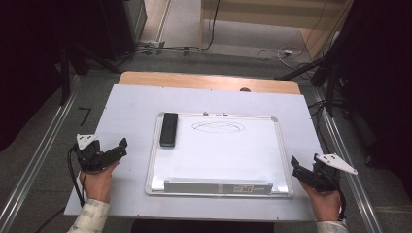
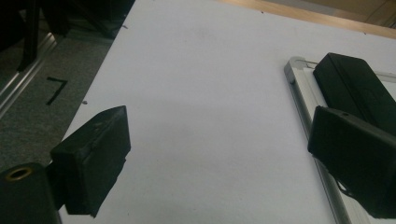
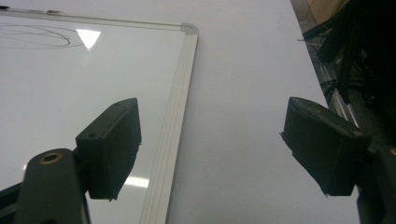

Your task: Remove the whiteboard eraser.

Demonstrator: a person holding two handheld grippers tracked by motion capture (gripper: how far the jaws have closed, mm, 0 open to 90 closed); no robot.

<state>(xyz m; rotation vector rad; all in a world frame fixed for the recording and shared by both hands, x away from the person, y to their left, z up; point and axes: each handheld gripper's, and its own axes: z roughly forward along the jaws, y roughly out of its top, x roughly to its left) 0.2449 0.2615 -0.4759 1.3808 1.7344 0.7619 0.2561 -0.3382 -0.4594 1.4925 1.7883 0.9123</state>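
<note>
A whiteboard [image 1: 218, 160] lies flat on the table [image 1: 131, 111], and on it, in its far left corner, rests a black eraser [image 1: 168, 129] beside a drawn oval [image 1: 218, 126] (thin dark lines). A tray [image 1: 217, 186] along the board's near edge holds nothing I can make out.

The left gripper [image 1: 119, 148] hovers near the board's left edge, jaws spread wide with nothing between them; the eraser lies ahead of it and to its right, apart from it. The right gripper [image 1: 297, 167] sits just off the board's right edge, jaws likewise wide and bare, well apart from the eraser.
</note>
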